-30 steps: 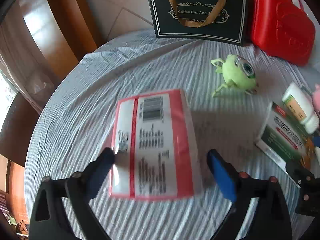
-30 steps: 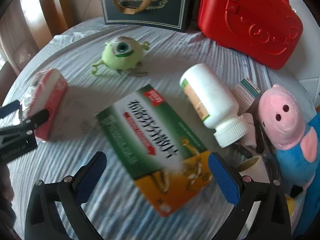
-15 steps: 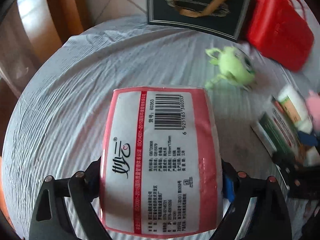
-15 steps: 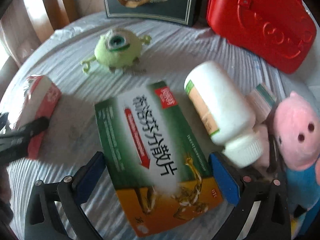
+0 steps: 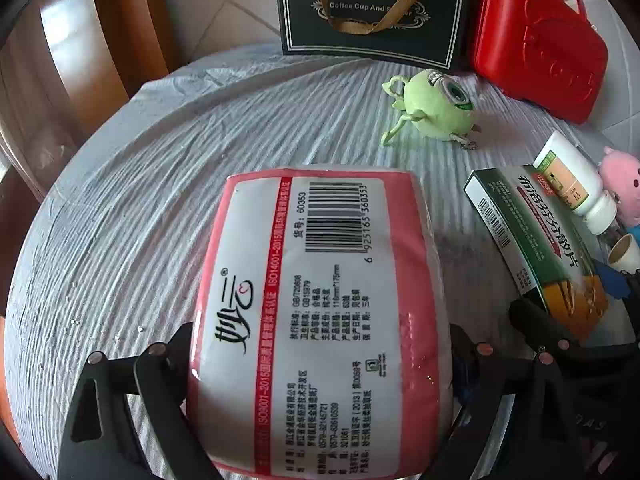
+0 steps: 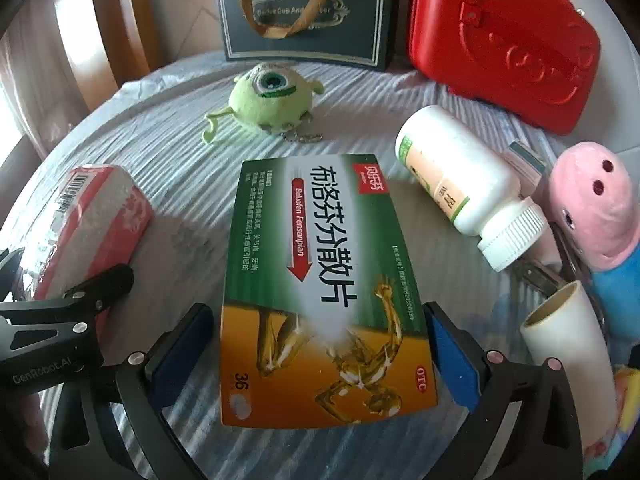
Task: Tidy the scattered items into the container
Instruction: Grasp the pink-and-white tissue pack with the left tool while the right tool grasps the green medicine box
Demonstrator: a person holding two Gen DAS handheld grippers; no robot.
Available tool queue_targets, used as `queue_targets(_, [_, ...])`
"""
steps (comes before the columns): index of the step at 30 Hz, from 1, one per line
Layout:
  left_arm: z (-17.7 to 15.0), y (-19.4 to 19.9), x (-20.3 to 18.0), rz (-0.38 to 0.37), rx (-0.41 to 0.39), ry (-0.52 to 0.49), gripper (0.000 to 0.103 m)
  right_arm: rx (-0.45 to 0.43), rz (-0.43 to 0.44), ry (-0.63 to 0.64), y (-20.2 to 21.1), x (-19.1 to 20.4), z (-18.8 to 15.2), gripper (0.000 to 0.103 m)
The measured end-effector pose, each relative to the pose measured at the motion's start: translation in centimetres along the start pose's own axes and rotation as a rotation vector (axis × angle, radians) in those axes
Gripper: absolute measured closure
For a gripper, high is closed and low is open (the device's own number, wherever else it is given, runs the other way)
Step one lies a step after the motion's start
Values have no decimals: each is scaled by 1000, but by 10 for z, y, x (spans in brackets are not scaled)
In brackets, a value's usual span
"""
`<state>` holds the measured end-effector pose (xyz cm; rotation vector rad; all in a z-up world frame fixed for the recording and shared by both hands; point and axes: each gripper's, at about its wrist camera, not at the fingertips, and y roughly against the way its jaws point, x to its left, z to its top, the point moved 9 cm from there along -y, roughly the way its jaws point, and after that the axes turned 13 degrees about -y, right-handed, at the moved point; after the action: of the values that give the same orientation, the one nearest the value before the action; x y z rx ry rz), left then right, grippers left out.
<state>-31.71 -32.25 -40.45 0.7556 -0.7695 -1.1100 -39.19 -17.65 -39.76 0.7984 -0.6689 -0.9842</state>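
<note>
— What has the left gripper [image 5: 320, 364] got?

— A pink and white tissue pack [image 5: 320, 320], barcode side up; both fingers press its long sides, so it is clamped; the pack fills the near middle of the left wrist view, above the striped grey cloth of the round table [image 5: 160, 184].

— And the right gripper [image 6: 316, 344]?

— Its blue-padded fingers [image 6: 452, 360] straddle the green and orange medicine box [image 6: 320, 280]; the jaws stand about as wide as the box, the pads just beside its edges; whether they press it, I cannot tell; the box lies flat on the cloth.

— Round about that?

— Just right of the box a white pill bottle [image 6: 464, 184] lies on its side, cap toward the camera; further right a pink and blue plush pig [image 6: 596, 216] and a cardboard tube [image 6: 568, 336]; beyond the box a green one-eyed plush [image 6: 272, 96].

— The container?

— At the far edge a dark gift bag [image 6: 304, 12] with ribbon handles stands upright; a closed red case [image 6: 504, 36] stands just beside it, to its right.
</note>
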Motion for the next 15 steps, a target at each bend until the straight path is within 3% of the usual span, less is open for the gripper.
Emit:
queue_targets(11, [-3,2,1,5,15,23,9,33,-10,9,-2,-4,-1,0])
queue_targets(12, [-4,3,0,6,12,18,11,34,-12,5,-1,-4,-1,2])
queue_targets(13, [-4,5,-1,5,10,13,11,27,-16,1,1,-4,-1,14])
queue_targets(15, [-8,8,-5,-8,15,10,12,23,-16,-3,6,-3,-2,15])
